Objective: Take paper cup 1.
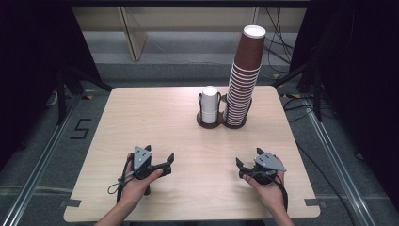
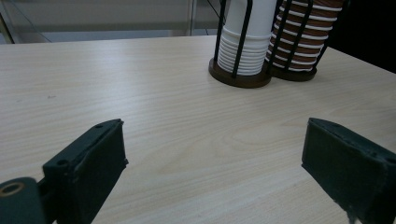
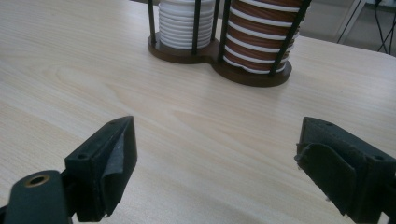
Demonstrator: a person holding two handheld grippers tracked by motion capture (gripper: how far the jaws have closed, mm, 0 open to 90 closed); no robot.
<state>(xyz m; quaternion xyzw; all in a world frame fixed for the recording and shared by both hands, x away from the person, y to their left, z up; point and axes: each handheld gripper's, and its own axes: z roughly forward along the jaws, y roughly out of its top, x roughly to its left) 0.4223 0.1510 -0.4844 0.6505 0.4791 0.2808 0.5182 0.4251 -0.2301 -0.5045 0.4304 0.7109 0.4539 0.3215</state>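
Brown cups (image 1: 243, 80) unlabelled | white cups (image 1: 210, 104) unlabelled | left gripper (image 1: 160, 162) fingers apart | right gripper (image 1: 245, 165) fingers apart

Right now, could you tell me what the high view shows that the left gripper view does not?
High view alone: the full height of the brown cup stack, towering over the short white cup stack, plus both hands with the left gripper and right gripper apart near the table's front edge. Left gripper view alone: its open fingers close up, with bare wood between. Both: the two stacks side by side in the dark wire holder.
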